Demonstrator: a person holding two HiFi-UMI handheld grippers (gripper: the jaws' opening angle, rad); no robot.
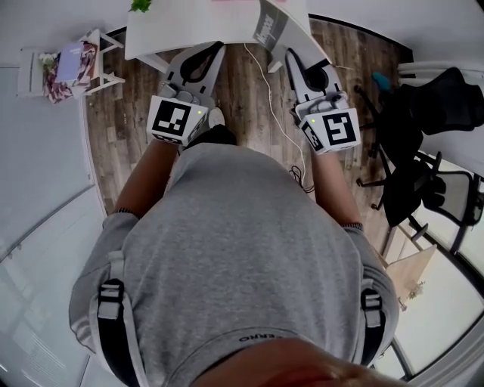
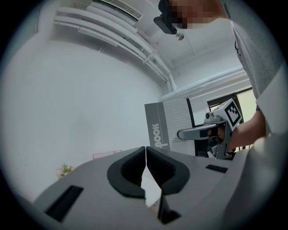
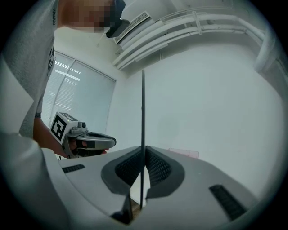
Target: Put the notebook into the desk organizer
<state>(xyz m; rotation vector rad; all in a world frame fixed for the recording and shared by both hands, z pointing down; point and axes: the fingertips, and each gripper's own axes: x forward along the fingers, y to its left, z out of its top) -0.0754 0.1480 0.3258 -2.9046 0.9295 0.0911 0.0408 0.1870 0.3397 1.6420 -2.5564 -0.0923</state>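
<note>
The plank floor of brown wood [image 1: 249,98] fills the middle of the head view. At its far end stands a white desk [image 1: 197,30], with black office chairs [image 1: 423,151] off to the right and a small white side shelf holding colourful items [image 1: 76,64] off to the left.

The grey notebook with a lined white cover [image 1: 272,29] is not on the desk. It stands upright in the air over the desk's near edge, pinched low down by the right gripper [image 1: 290,54]. In the right gripper view it appears edge-on as a thin dark line rising from between the pads, and the jaws are clamped tight on it. The left gripper view shows its cover and printed spine beside that gripper.

The left gripper [image 1: 219,45] is held out level beside it. Its jaws are pressed together with nothing between them.

A pale pink translucent piece [image 3: 182,152] shows on the desk beyond the jaws. It may be the desk organizer, but it is too small to tell. A green plant [image 1: 140,6] sits at the desk's far left corner.

By my reading the pick-up is done: the notebook is lifted and securely gripped. What remains is carrying it to the organizer, lining it up with a slot, sliding it in and letting go.
</note>
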